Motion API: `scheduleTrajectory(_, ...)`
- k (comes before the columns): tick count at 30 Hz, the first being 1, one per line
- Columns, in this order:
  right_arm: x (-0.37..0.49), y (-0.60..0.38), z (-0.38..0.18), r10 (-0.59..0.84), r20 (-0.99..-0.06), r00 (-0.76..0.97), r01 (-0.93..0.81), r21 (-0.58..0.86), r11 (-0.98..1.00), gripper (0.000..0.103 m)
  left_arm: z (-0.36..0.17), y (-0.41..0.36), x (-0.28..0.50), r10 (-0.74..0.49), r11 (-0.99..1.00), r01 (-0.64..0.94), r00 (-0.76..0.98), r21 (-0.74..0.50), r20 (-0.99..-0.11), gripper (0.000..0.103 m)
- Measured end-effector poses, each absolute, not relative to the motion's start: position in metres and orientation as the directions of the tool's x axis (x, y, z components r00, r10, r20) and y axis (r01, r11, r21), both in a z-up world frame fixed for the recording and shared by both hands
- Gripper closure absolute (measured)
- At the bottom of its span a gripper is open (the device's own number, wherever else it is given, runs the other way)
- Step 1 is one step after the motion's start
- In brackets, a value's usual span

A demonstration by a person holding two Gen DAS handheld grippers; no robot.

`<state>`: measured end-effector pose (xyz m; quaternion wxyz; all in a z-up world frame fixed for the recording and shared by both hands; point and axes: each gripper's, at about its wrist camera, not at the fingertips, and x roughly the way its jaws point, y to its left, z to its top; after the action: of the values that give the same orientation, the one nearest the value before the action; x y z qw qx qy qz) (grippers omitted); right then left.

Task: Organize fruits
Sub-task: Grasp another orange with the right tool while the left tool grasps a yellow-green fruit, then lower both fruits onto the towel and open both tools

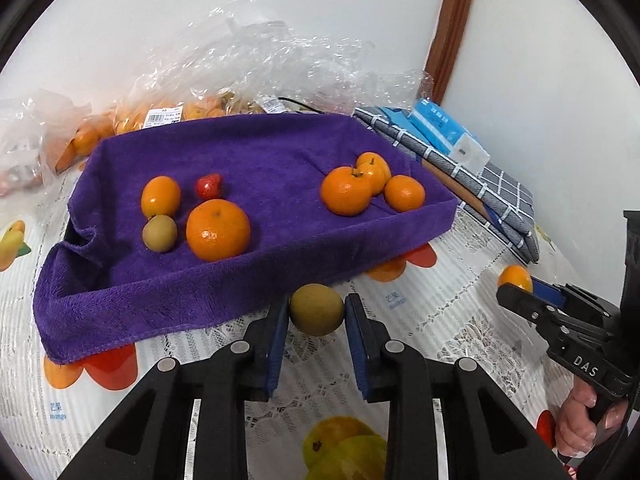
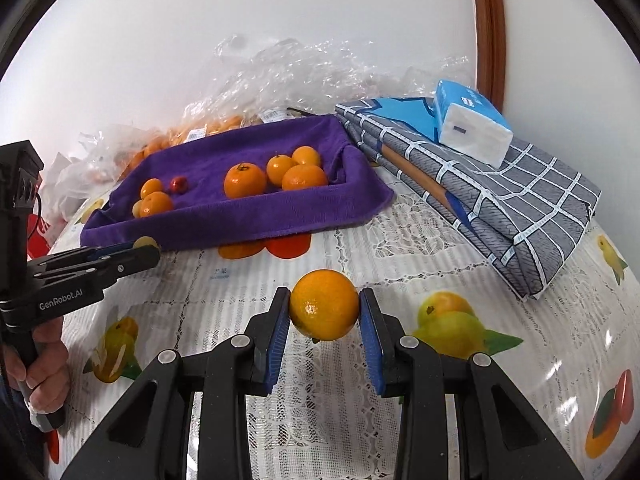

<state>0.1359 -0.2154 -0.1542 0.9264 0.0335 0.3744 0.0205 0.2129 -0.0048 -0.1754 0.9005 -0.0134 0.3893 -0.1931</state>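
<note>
My left gripper [image 1: 317,303] is shut on a round yellow-green fruit [image 1: 317,314], just in front of the purple-towel-lined tray [image 1: 180,296]. My right gripper [image 2: 325,295] is shut on an orange [image 2: 324,308] above the tablecloth, short of the tray [image 2: 240,224]. Inside the tray, the left group holds two oranges [image 1: 218,230], a small red fruit [image 1: 208,185] and a greenish fruit [image 1: 159,233]. The right group is three oranges [image 1: 346,191]. In the left wrist view the right gripper [image 1: 516,290] shows at the right edge, held by a hand.
Crumpled clear plastic bags [image 1: 248,60] with more oranges lie behind the tray by the white wall. A folded grey checked cloth [image 2: 500,200] with a blue tissue pack [image 2: 472,128] on it sits to the right. A lace tablecloth with printed fruit [image 2: 452,324] covers the table.
</note>
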Motion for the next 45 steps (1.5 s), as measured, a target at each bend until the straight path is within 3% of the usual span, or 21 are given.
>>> scheduleTrajectory(11, 0.146, -0.216, -0.142, 0.066, -0.648, 0.758, 0.005, 0.108, 0.994, 0.069, -0.156, 0.018, 0.206, -0.389, 0.921, 0.305, 0.711, -0.242, -0.586, 0.076)
scheduleTrajectory(17, 0.173, -0.207, -0.104, 0.113, -0.579, 0.808, -0.045, 0.131, 0.990, 0.069, -0.128, 0.066, 0.205, -0.315, 0.933, 0.165, 0.803, -0.320, -0.506, 0.076)
scheduleTrajectory(24, 0.211, -0.195, -0.067, 0.113, -0.504, 0.856, -0.086, 0.076, 0.993, 0.069, -0.098, 0.103, 0.238, -0.234, 0.929, 0.050, 0.847, -0.368, -0.477, 0.076)
scheduleTrajectory(28, 0.241, -0.193, -0.068, 0.147, -0.510, 0.847, -0.104, 0.112, 0.988, 0.069, -0.096, 0.099, 0.264, -0.233, 0.919, 0.035, 0.852, -0.393, -0.469, 0.076)
scheduleTrajectory(45, 0.340, -0.158, -0.137, 0.189, -0.696, 0.693, -0.147, 0.120, 0.982, 0.069, -0.163, 0.062, 0.347, -0.250, 0.936, 0.007, 0.719, -0.353, -0.649, 0.076)
